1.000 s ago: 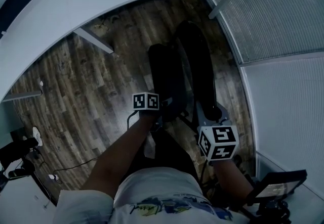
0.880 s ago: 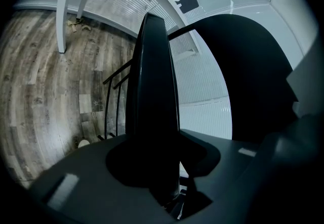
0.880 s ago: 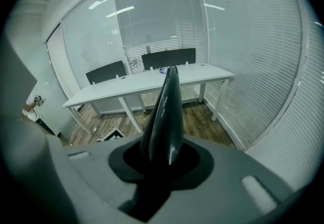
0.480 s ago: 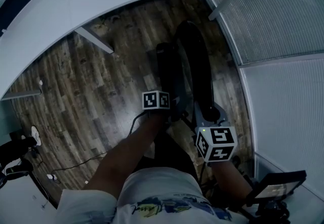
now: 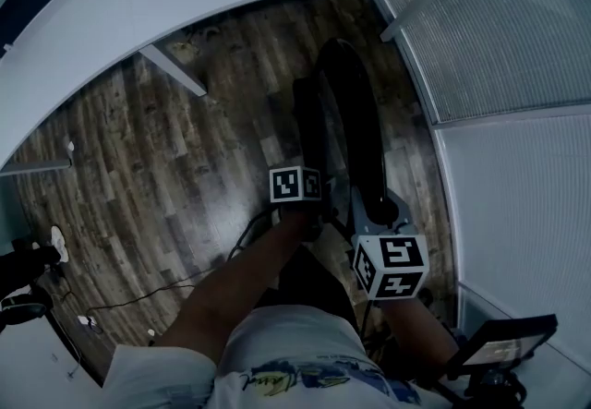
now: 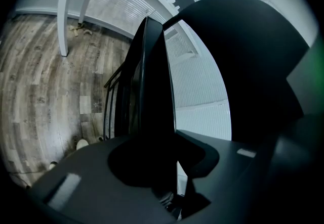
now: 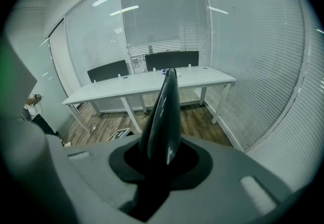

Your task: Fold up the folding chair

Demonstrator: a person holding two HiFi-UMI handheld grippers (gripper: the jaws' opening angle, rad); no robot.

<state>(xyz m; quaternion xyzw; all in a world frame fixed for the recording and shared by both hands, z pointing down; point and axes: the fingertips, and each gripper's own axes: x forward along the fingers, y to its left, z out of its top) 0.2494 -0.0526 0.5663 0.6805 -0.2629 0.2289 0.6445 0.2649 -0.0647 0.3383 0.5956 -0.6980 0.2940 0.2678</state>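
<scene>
Since the folding chair [image 5: 355, 112] closes by bringing its two panels flat together, we hold one panel in each tool. Our left gripper [image 6: 164, 165] has the thin edge of the seat [image 6: 152, 86] between its jaws, which have just been closing and now pinch it at a narrow gap. Our right gripper [image 7: 162, 162] clamps the rim of the backrest [image 7: 166, 112] the same way, steadying the frame. The chair stands on the wooden floor [image 5: 157, 158] near the blinds [image 5: 499, 38]. Its panels are nearly parallel, so we judge the fold almost done.
</scene>
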